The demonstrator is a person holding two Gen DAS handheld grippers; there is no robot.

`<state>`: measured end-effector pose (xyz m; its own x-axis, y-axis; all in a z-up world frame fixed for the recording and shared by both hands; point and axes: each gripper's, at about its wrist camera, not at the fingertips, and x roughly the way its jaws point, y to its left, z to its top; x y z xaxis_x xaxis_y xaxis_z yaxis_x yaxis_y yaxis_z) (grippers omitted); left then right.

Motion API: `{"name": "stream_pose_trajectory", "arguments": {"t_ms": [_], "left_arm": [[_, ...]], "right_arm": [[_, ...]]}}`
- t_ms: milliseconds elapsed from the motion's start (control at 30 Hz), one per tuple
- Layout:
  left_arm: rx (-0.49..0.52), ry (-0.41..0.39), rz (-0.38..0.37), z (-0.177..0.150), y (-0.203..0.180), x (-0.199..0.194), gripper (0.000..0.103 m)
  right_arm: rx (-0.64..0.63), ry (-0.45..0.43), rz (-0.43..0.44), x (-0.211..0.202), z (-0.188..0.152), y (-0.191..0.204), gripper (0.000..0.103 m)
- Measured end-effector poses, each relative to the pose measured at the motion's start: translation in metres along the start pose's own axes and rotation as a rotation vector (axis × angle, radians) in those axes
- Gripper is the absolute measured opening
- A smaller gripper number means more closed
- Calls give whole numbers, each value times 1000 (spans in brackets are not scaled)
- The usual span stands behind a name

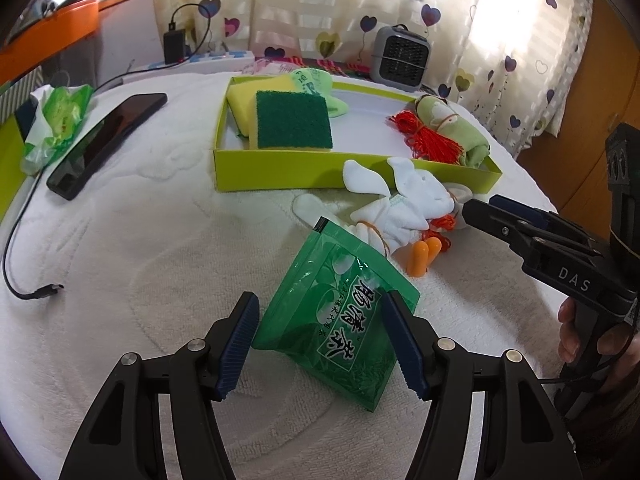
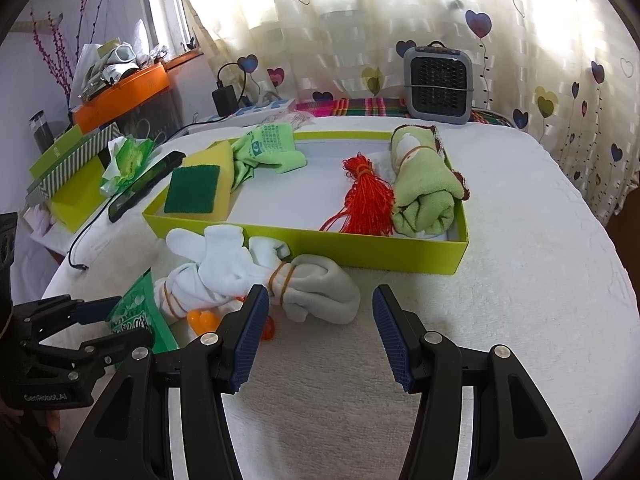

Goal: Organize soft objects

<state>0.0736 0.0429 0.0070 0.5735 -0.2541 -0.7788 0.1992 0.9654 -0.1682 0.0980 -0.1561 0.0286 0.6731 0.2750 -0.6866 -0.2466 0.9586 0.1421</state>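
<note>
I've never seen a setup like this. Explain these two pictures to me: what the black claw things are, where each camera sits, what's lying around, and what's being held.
There is no robot. A person holds a pair of black tongs in each hand, and a fisheye camera on each looks forward along its two blue-padded fingers.

The left tongs straddle a green packet lying on the white towel; the right pad seems to touch it, but I can't tell if it is gripped.

The right tongs stand open, holding nothing, just short of a white sock bundle tied with rubber bands.

Behind lies a lime-green box holding a scrub sponge, a green cloth, a red tassel and a rolled green towel.
</note>
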Motion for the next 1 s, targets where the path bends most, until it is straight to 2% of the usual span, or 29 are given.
{"name": "stream_pose_trajectory", "arguments": {"t_ms": [100, 333, 600, 1000], "left_arm": [[5, -5, 0, -1, 0, -1, 59], [-13, -37, 4, -1, 6, -8, 40], [-18, -63, -13, -4, 9, -15, 27], [-36, -94, -81, -10, 17, -28, 21]], "right_arm": [[1, 4, -1, 1, 0, 0, 55], [3, 10, -6, 3, 1, 0, 55], [2, 13, -13, 3, 0, 1, 55], [6, 11, -13, 3, 1, 0, 55]]}}
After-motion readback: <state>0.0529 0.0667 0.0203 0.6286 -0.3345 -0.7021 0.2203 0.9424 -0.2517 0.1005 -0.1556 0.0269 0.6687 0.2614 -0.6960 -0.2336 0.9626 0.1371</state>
